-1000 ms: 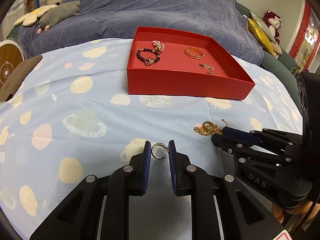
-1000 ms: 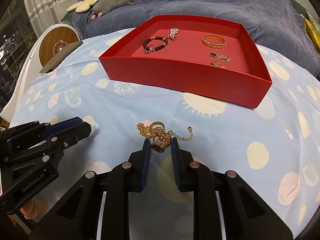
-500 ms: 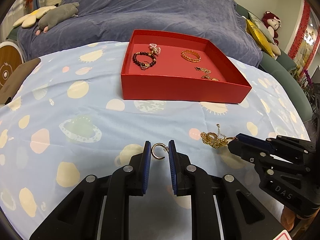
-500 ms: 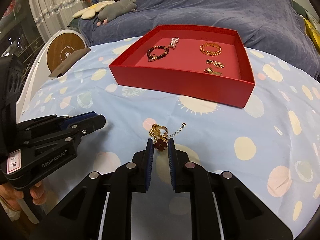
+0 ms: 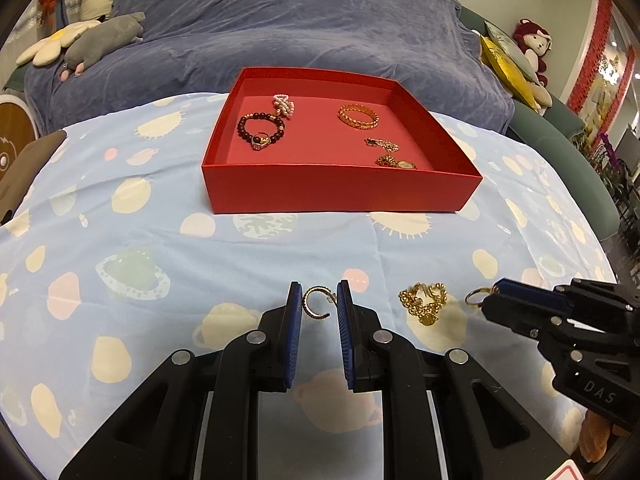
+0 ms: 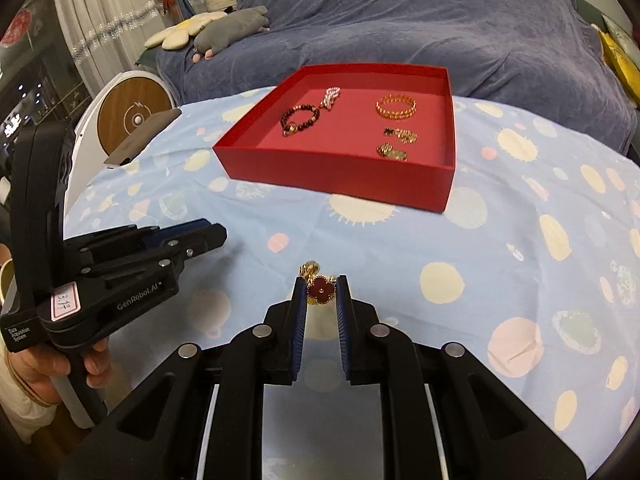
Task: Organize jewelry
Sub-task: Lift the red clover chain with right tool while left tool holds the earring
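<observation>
I've got the left gripper (image 5: 318, 306) clenched on a gold C-shaped earring (image 5: 316, 304), pinched across its width so it can't swing. The right gripper (image 6: 321, 292) has its jaws grasping a red clover charm (image 6: 321, 290) with gold chain (image 5: 424, 305) trailing off it; I think the chain hangs clear of the cloth, but the view is poor. Both pieces sit well short of the red box (image 5: 340, 196), whose near wall faces me. Inside it lie a beaded bracelet (image 5: 261, 131) and a gold bangle (image 5: 358, 117). The desk wears a pale blue planet-print cloth (image 5: 120, 240); beyond the box, a blue-covered sofa (image 5: 320, 20).
</observation>
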Action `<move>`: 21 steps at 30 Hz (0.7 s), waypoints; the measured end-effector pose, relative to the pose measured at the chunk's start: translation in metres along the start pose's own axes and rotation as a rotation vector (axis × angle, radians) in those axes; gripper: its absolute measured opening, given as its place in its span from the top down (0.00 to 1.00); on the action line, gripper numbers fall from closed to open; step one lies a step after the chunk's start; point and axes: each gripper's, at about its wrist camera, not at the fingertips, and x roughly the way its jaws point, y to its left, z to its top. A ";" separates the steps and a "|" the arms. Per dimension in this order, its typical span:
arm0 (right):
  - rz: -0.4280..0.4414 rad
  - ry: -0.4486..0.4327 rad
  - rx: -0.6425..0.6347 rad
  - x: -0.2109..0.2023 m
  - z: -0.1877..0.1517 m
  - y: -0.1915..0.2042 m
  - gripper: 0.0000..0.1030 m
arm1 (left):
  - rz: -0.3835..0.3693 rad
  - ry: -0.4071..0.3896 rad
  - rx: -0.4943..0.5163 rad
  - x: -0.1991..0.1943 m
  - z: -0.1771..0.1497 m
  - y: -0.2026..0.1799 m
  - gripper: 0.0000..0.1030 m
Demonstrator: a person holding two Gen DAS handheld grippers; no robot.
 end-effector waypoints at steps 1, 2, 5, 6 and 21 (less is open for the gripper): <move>-0.001 0.009 -0.001 0.001 -0.003 -0.001 0.86 | -0.002 0.001 0.002 0.001 0.000 -0.002 0.86; -0.006 0.011 -0.007 0.001 -0.005 -0.002 0.86 | -0.004 0.001 0.005 0.002 0.001 -0.003 0.86; -0.011 0.013 -0.008 -0.002 -0.010 -0.006 0.86 | -0.009 0.003 0.005 0.003 0.002 -0.005 0.86; -0.012 0.011 -0.005 -0.003 -0.010 -0.008 0.86 | -0.008 0.003 0.006 0.003 0.002 -0.005 0.86; -0.020 -0.060 0.035 -0.024 0.009 -0.017 0.86 | -0.031 -0.016 0.023 0.004 0.011 -0.027 0.86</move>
